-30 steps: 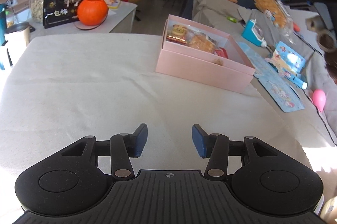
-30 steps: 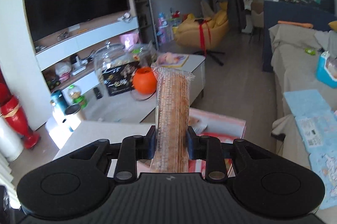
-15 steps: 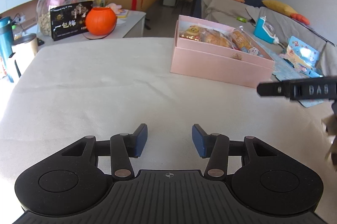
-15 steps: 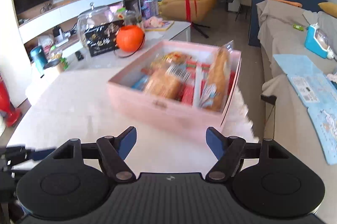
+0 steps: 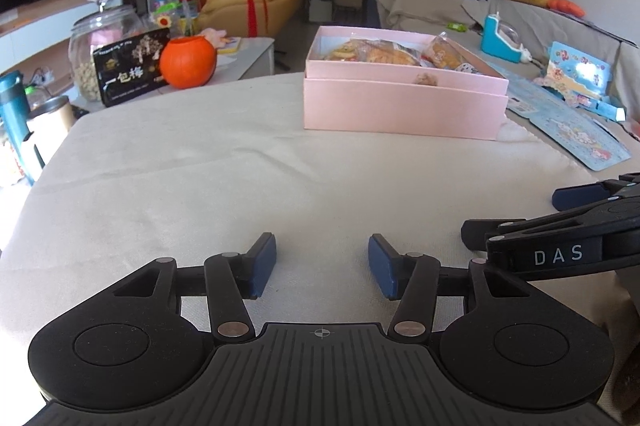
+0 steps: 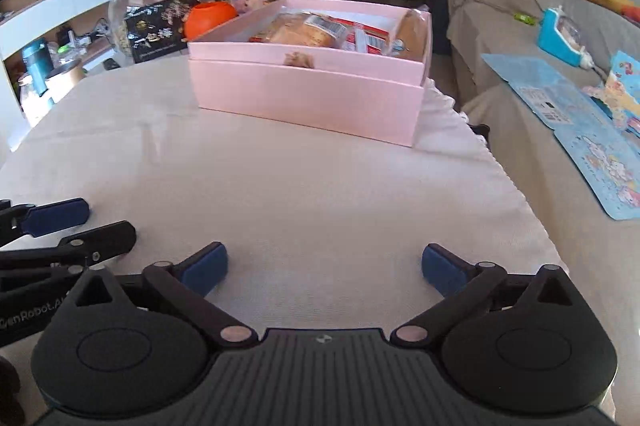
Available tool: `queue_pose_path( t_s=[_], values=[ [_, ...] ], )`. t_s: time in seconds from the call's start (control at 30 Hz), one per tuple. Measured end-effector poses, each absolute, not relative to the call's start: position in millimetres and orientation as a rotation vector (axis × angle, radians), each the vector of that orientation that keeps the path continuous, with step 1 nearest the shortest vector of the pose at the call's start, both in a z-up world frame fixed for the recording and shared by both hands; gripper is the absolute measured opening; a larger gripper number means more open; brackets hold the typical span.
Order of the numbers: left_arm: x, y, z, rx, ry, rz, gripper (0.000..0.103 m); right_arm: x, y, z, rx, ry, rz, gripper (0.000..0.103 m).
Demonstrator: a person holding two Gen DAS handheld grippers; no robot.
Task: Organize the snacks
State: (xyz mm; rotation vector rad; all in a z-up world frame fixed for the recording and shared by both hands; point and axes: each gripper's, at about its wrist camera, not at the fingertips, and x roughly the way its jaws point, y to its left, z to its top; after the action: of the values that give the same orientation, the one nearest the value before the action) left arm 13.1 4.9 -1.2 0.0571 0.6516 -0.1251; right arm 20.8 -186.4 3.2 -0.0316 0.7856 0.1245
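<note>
Left gripper point(image 5: 322, 266): jaws part-spread, just widened slightly, nothing between them, low over the cloth-covered table point(image 5: 240, 178). Right gripper point(image 6: 324, 264): jaws just swung fully wide, empty; a second ago clamped on a long wafer packet point(image 6: 408, 36), now lying in the pink box's point(image 6: 308, 98) right end, long axis running front to back. Judged: deposit complete, no loose snacks visible on the table.

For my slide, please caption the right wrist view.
Open right gripper above beige tablecloth, facing snack-filled pink cardboard box.
</note>
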Motion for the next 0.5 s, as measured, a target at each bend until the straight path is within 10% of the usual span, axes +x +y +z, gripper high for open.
queue_pose_path(
  t_s=[0.5],
  values=[
    [15.0,5.9,-1.8,0.047,0.648,-0.123,0.057,13.7,-192.0,-4.6,-0.041,0.695,0.146,0.103]
  ],
)
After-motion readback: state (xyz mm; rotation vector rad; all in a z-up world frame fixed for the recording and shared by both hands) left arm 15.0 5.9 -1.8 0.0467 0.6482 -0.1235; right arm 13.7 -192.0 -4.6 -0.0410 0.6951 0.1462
